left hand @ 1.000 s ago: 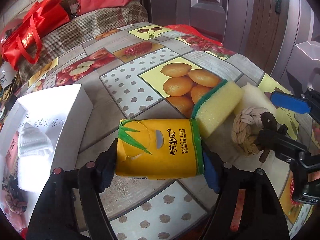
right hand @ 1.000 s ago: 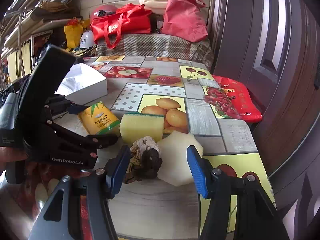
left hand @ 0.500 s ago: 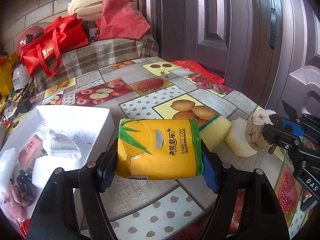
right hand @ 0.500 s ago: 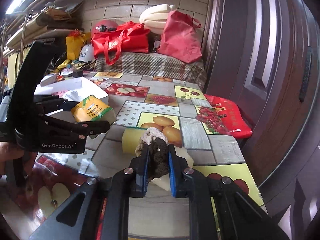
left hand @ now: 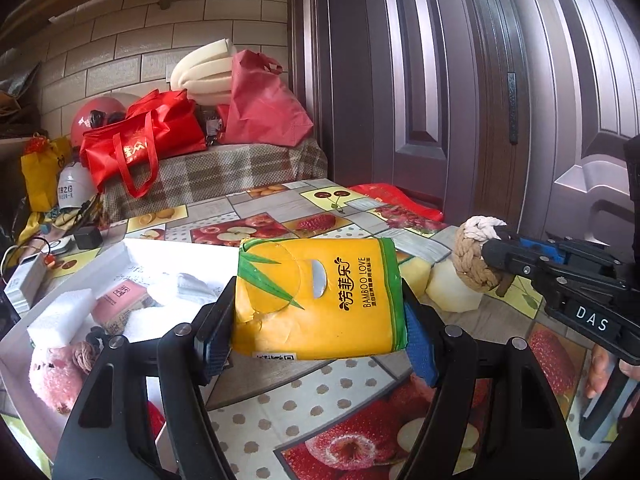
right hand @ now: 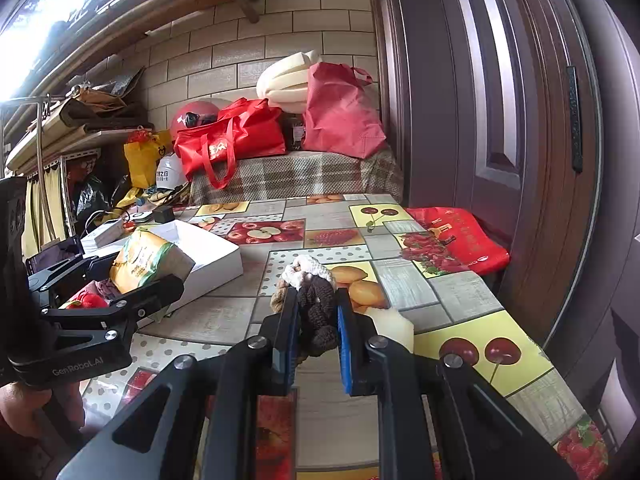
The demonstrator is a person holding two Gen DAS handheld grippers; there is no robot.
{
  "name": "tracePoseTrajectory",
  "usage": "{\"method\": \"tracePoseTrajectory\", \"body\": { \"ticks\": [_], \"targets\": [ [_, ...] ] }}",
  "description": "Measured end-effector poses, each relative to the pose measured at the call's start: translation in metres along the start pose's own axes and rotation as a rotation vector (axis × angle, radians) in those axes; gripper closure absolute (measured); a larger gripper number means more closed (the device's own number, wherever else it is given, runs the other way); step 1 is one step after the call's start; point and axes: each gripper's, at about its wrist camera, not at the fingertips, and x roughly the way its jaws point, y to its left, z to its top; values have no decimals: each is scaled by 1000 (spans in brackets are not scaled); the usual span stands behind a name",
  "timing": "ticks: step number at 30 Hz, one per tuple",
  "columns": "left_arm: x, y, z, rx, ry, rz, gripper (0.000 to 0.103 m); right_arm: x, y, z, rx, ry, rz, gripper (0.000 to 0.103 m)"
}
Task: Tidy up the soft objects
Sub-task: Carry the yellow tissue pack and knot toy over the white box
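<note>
Left gripper (left hand: 316,328) is clamped on the yellow tissue pack (left hand: 318,300), pads pressing both short ends, pack clear of the table (left hand: 280,400). Just ahead and to the left of the left gripper sits the white box (left hand: 132,248), open top, with white foam, a pink carton and a pink fuzzy item already inside. From the right wrist view the pack (right hand: 140,264) hangs over the near end of that box (right hand: 216,256).

Right gripper (right hand: 316,320) is squeezed tight on the rope knot toy (right hand: 312,296), brown part between the blue pads, cream end poking out past the tips. Toy is lifted off the table. In the left view it (left hand: 476,256) hangs to the right of the pack, level with it.

Just beyond the pack: yellow sponge (left hand: 414,270) and white foam block (left hand: 452,292), both on the table, touching each other. The block (right hand: 392,324) sits just right of the right gripper's tips.
</note>
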Motion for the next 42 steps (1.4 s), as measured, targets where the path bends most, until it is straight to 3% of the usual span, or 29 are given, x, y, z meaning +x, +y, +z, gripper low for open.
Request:
{"method": "tracePoseTrajectory", "body": {
  "ticks": [7,18,23,29,42],
  "targets": [
    [-34,30,-14,-21,3,22,30,5,31,-2,-53,16,51,87],
    [-74,102,-35,-57,-8,189,30,11,59,-5,-82,32,89,87],
    [-82,145,-42,-124,-2,280,30,20,74,-3,-97,49,117,87],
    [-71,183,-45,-212,41,348,30,40,112,1,-155,48,172,87],
    [-36,197,-31,-196,58,367,30,86,185,14,-188,61,262,87]
  ]
}}
